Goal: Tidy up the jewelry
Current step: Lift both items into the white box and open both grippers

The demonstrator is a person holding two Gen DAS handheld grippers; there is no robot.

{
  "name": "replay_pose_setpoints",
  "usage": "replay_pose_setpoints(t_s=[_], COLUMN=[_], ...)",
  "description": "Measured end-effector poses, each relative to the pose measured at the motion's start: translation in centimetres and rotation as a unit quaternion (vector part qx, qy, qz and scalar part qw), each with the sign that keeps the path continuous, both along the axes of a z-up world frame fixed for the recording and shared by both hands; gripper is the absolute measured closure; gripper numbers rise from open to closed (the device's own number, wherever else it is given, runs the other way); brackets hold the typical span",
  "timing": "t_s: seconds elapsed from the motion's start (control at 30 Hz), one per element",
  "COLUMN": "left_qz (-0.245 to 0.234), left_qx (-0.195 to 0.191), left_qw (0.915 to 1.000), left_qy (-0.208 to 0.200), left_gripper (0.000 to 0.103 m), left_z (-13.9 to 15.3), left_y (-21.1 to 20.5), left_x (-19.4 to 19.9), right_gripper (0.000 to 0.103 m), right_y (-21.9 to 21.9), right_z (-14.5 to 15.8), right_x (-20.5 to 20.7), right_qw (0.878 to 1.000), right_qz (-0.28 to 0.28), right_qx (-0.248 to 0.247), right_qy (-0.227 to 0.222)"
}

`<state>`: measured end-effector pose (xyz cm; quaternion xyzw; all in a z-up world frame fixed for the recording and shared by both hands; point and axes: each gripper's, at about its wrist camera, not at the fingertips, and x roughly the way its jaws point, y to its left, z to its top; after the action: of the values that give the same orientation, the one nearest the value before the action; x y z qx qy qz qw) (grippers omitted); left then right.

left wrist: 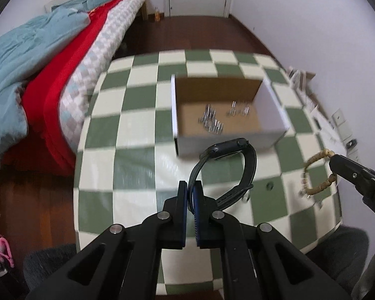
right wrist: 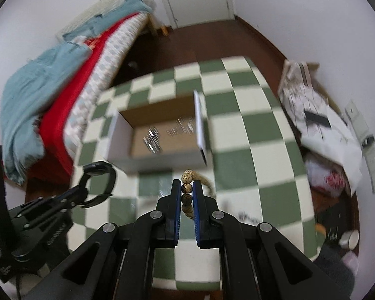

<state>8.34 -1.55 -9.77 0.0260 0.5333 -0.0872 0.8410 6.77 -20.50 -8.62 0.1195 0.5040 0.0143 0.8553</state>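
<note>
A bed [left wrist: 50, 57] with red and blue bedding stands beside a table [left wrist: 137, 130] covered in green-and-cream checks, on a dark wood floor. Toward the table's far edge sits an open cardboard box [left wrist: 225, 115] with small silvery pieces inside. The left gripper [left wrist: 191, 187] pinches the strap of a black smartwatch [left wrist: 230, 150] just before the box. The right gripper [right wrist: 187, 187] clamps a beaded bracelet [right wrist: 187, 187], lifted near the table's right edge.
</note>
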Motion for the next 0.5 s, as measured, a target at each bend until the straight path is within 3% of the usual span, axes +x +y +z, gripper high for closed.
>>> replay_pose_setpoints(t_s=[0.23,0.5], left_qz=[-0.005,-0.020], left_qx=[-0.012,-0.005], left_qw=[0.9997,0.9994], left_qy=[-0.022,0.028], left_gripper=[0.101,0.101], left_z=[2.7,-0.5], left_y=[-0.1,-0.7], left_x=[5.5,11.4], right_gripper=[0.094,0.094], right_y=[1.2,2.6], right_z=[3.5,0.2], right_x=[5.8,11.6], right_qw=[0.999,0.998], right_qz=[0.033,0.056], right_qx=[-0.006,0.014], right_qy=[-0.029,0.016])
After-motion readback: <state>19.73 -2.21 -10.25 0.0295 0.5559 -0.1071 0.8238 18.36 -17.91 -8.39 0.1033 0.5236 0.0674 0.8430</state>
